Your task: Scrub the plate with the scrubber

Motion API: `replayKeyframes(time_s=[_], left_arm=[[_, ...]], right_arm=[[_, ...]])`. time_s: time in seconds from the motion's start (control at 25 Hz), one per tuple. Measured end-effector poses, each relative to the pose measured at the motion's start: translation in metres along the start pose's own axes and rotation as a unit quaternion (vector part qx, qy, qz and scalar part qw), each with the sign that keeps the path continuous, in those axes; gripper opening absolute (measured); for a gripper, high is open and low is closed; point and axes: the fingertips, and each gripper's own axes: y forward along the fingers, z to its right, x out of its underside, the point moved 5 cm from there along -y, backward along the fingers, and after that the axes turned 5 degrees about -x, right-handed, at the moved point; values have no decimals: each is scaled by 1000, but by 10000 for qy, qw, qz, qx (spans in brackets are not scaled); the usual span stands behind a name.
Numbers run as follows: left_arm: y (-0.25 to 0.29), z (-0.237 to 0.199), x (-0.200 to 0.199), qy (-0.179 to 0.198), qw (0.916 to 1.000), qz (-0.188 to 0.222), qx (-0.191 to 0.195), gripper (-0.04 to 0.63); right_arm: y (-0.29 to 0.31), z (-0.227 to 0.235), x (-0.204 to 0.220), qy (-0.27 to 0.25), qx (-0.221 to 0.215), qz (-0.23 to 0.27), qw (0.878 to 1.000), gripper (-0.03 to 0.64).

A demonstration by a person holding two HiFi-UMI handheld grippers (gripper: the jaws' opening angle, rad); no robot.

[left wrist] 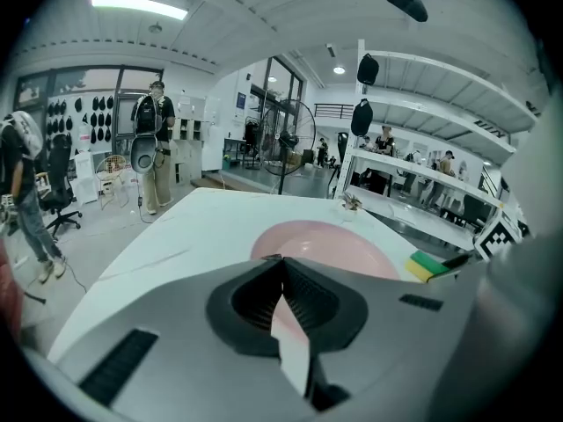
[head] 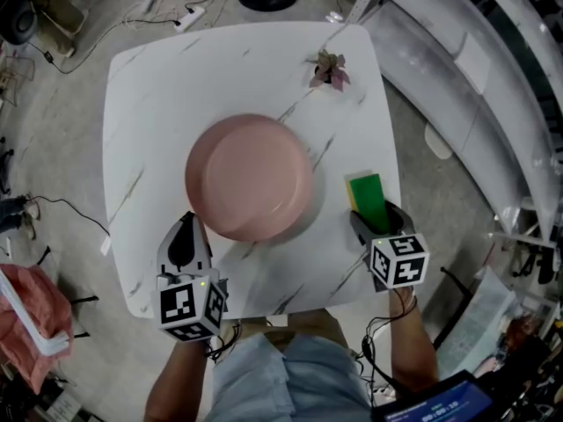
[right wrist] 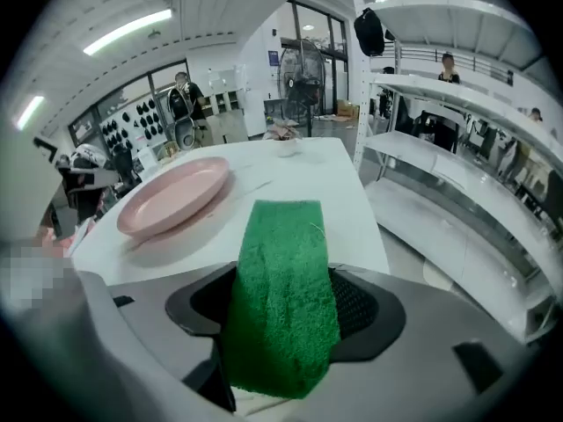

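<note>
A white marbled desk [head: 158, 86] stands on a grey concrete floor [head: 53, 139]. Long white shelves [right wrist: 457, 104] run along one side. Tube lights [left wrist: 138, 6] shine above, and a standing fan [left wrist: 295, 135] stands beyond.

Bright, even indoor light from ceiling strip lamps [left wrist: 138, 6], left and overhead. Soft, faint shadow beside the plate [head: 250, 177] on the white table [head: 158, 104]. Heavy fisheye bending and black corners in both gripper views. Nearest foreground slightly soft; far room sharper.
</note>
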Motion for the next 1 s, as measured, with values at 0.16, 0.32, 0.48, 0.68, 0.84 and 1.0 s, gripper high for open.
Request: replayKeyframes(time_s=[0.16,0.32,0.48,0.68,0.84,1.0], left_arm=[[2,0,-2,-32,10000,30,-23,8],[0,-4,-8,-73,9999,117,-92,8],[-5,-9,-20,-111,9995,233,-166,8],[-13,-19,-32,-166,9989,369,-251,8],[-17,-23,-32,-148,9992,327,-184,8],[-12,-12,-29,-53,9997,254,-51,8]], right_arm=[[-10,-3,-18,1184,-856,656,9871,284],[-23,-19,-45,1364,-1366,983,9763,267],[-31,-46,-78,1177,-1773,1166,9701,253],[-30,-83,-112,728,-2102,1268,9667,253],[-31,-84,-103,617,-1846,1172,9739,268],[-31,-51,-58,573,-1214,855,9873,288]])
